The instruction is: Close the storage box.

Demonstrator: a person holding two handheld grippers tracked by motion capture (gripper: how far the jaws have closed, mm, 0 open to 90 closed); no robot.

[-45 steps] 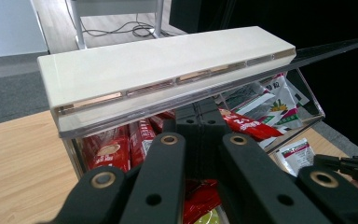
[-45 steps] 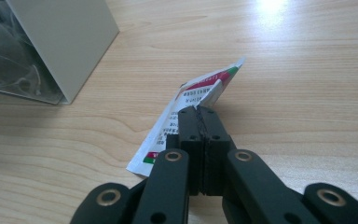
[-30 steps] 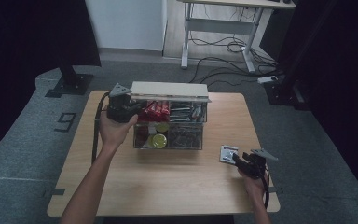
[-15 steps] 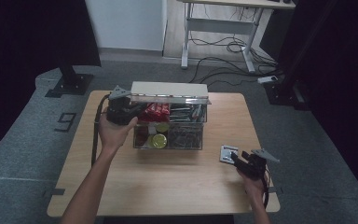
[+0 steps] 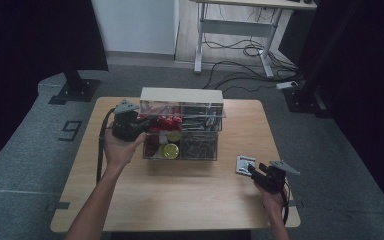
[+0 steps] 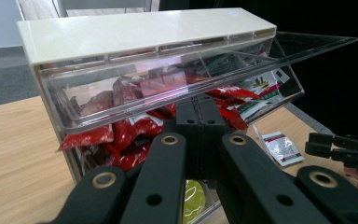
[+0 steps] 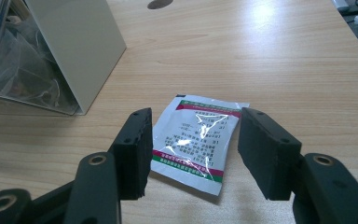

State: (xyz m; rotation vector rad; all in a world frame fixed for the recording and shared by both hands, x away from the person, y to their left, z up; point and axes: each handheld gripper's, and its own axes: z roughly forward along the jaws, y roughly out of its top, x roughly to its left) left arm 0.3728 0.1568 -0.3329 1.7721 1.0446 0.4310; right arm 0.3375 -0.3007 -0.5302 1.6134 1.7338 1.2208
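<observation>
Clear lid [image 6: 261, 51] stays propped by shut left claw [image 6: 198, 109] | right claw [image 7: 198, 135] half-open astride sachet [image 7: 191, 156], ungripped | pick pending

Light wooden table [image 5: 180, 200] on grey carpet — bearing a clear compartment box [image 5: 182, 131] with a cream top near the far edge, and a white sachet [image 5: 245, 164] lying flat toward the right side, well apart from the box.

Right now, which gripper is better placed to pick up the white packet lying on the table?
The right gripper: its jaws stand open on either side of the packet. The left gripper is shut at the box's clear lid.
</observation>
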